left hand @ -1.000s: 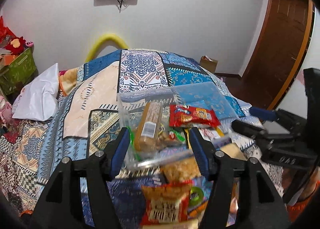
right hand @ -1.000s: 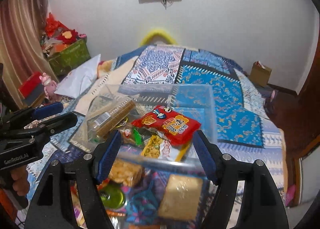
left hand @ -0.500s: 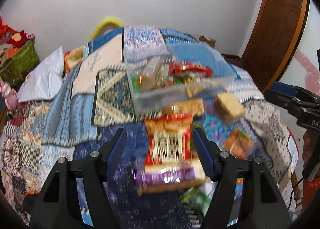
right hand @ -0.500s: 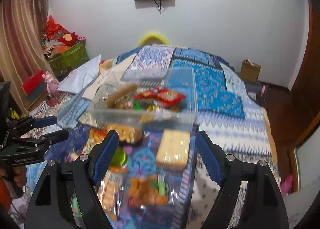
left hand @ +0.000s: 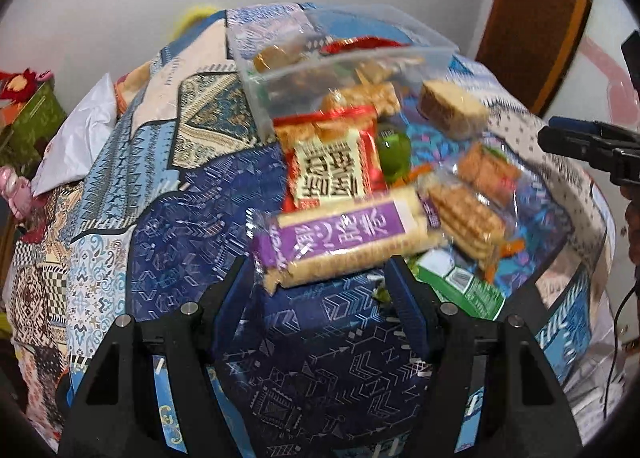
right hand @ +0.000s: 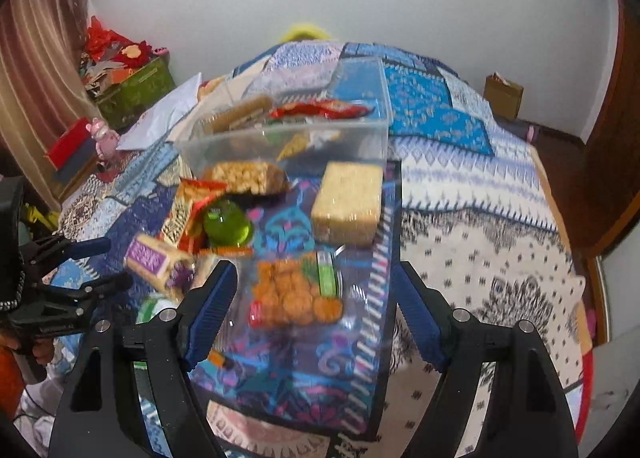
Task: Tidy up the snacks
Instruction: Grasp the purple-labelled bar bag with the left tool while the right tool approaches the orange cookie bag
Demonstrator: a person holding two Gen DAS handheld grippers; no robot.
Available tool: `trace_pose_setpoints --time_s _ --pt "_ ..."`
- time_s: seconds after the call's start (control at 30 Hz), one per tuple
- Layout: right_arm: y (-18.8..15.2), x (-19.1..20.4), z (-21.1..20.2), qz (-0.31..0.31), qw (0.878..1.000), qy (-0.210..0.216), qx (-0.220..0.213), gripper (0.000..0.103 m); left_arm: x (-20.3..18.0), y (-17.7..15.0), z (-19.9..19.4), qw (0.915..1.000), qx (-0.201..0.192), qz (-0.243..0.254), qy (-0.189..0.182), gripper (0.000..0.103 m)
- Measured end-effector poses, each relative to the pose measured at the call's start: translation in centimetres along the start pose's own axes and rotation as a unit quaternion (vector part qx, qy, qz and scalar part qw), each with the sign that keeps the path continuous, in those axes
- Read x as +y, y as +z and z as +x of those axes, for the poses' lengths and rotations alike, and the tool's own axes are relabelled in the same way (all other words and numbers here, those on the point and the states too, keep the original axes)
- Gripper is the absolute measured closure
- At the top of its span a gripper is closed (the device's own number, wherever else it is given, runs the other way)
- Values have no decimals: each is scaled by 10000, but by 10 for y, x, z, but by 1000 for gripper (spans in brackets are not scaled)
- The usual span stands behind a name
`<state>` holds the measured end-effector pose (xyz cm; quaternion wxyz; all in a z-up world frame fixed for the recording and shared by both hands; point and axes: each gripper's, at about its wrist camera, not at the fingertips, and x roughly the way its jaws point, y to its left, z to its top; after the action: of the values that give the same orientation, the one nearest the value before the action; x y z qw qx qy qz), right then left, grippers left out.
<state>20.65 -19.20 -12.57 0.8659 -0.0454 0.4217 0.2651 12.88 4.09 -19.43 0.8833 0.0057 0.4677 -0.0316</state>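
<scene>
So the clear tub [right hand: 288, 146] on the bed already has a red packet [right hand: 320, 110] and a biscuit roll [right hand: 240, 112] in it. My left gripper [left hand: 320, 290] just widened, empty, purple wafer pack [left hand: 344, 236] right ahead. Right gripper [right hand: 316, 310] just widened too, empty, over the orange cracker bag [right hand: 296, 294].

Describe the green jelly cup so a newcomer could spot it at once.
Find the clear bin on the bed. In front of it lie loose snacks; the jelly cup sits beside the red packet. It is the only round, glossy green item; its neighbours are flat wrapped packets.
</scene>
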Motion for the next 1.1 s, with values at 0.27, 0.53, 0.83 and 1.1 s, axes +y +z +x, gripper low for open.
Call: trace_pose_setpoints --time_s 0.27,0.53,0.83,1.1 --pt "-14 -13 13 176 9993 43 324 26 -8 14 17 9997 121 232 -2 35" --pt "-18 -11 25 153 9988 110 453 26 -17 35 28 9980 94 616 62 29" --pt "-18 -13 31 241 9983 191 489 26 -27 59 37 9949 11 929 -391 29" --pt "-18 -18 29 278 9981 145 534 26 -14 42 40 9908 411 772 -1034 29"
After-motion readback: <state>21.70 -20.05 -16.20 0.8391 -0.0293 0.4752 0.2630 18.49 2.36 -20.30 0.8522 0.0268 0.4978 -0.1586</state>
